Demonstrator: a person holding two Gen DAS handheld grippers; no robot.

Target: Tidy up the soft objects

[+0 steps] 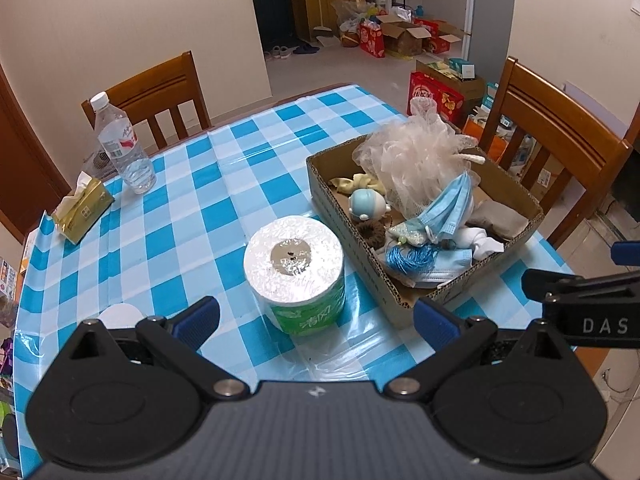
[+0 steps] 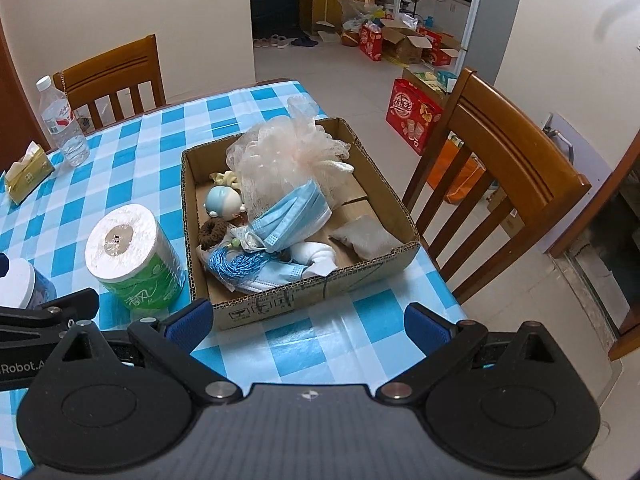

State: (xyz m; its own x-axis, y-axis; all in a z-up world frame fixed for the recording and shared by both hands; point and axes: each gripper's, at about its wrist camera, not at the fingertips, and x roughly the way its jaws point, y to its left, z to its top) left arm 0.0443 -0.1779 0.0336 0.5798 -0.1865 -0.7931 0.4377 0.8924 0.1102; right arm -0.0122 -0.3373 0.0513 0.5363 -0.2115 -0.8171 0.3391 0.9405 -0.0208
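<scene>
With the soft things gathered in the shallow brown cardboard box (image 2: 304, 300) on the blue-checked worktop (image 2: 328, 340), the green-wrapped white toilet roll (image 1: 294, 270) stands just outside, facing the released, empty left hand-held gripper (image 1: 316, 318), while the right hand-held gripper (image 2: 308, 326) hangs equally released before the box.

Water bottle (image 1: 122, 144), wooden chairs (image 2: 496, 184), red gift boxes (image 1: 434, 98)

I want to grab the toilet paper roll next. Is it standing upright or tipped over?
Upright. The toilet paper roll stands on end on the tablecloth, core facing up, beside the cardboard box.
</scene>
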